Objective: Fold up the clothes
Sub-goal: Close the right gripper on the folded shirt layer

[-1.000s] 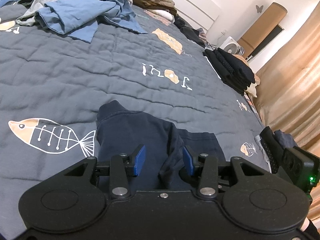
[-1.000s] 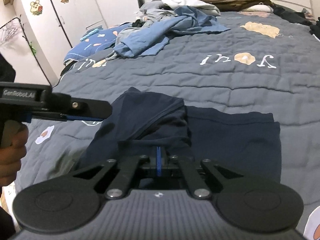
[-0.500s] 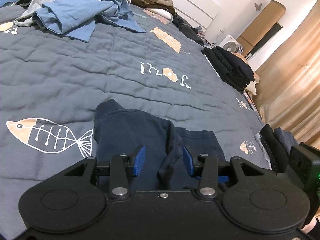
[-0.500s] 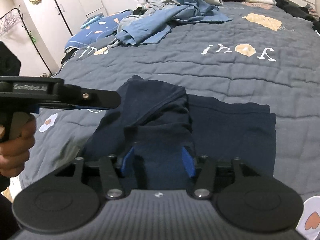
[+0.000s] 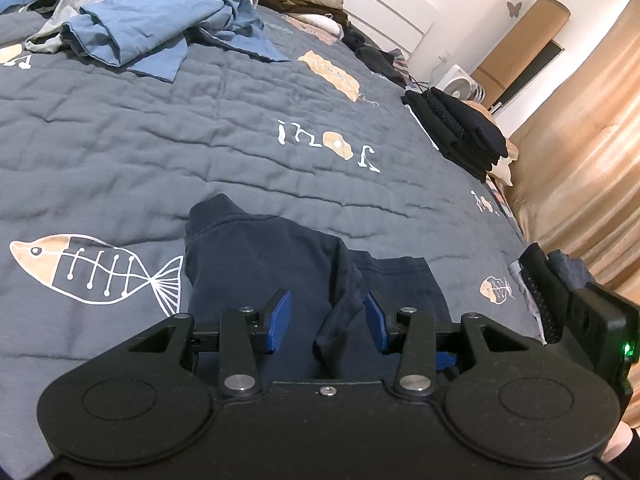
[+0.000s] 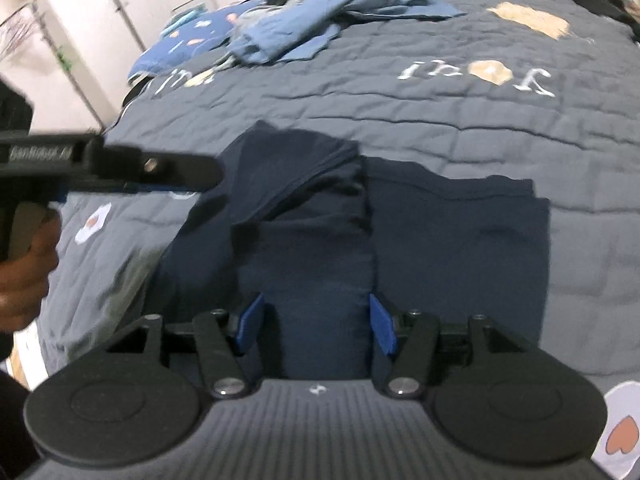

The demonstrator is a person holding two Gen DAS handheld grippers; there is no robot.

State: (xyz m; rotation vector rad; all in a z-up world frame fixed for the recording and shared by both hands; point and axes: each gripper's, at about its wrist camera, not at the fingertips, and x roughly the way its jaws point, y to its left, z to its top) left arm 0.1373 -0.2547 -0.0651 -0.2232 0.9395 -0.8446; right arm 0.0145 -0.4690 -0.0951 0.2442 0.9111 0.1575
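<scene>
Dark navy garment (image 6: 400, 240) lies partly folded on the bed, centre of the right wrist frame; one half is doubled over the middle w/ a raised crease, the other half flat toward frame right. In the left wrist view the same garment (image 5: 260, 264) sits lower centre, a fold ridge standing up near the gripper.

Right gripper (image 6: 314, 324): blue pads spread apart, navy fabric between them, pads not pressing on it. Left gripper (image 5: 326, 322): pads part-way apart, a bunched fold of the garment rising between them next to the right-hand pad; can't tell whether it is pinched. The left gripper also shows at the left edge of the right wrist frame, held by a hand (image 6: 24, 272).

Bed is covered by a grey-blue quilt (image 5: 120, 128) w/ a fish-skeleton print (image 5: 92, 268). Upper left: loose pile of blue & grey clothes (image 5: 152, 28). Right of centre, at the bed's edge: stack of folded black clothes (image 5: 460, 132). Tan curtain (image 5: 580, 180) fills the right side.
</scene>
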